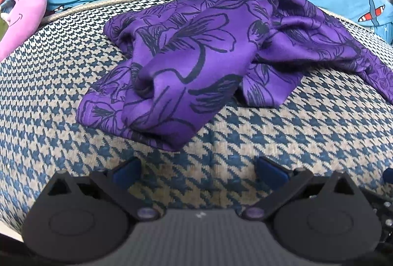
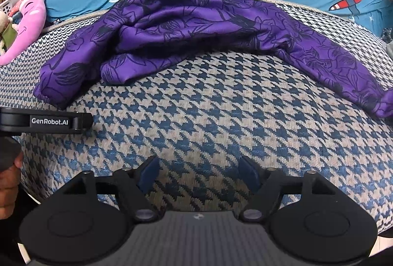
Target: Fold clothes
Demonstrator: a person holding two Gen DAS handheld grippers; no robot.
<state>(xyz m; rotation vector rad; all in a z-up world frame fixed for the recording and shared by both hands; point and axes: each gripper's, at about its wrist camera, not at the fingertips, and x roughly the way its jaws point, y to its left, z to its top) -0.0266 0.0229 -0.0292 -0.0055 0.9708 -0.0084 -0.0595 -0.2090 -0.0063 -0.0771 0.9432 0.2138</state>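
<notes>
Purple garment (image 2: 196,27): lies bunched on the houndstooth surface, one sleeve trailing off to the right, nothing folded yet.
Houndstooth surface (image 2: 208,118): bare patch nearest the grippers, probably the room kept for laying the garment flat.
Left gripper (image 1: 199,169): fingers spread, empty, hovering just short of the near hem, likely lining up a grasp.
Right gripper (image 2: 199,173): also spread and empty, well apart from the cloth.

purple garment (image 2: 186,27) | black floral line print | crumpled, unfolded | lying on houndstooth surface (image 2: 208,123)
</notes>
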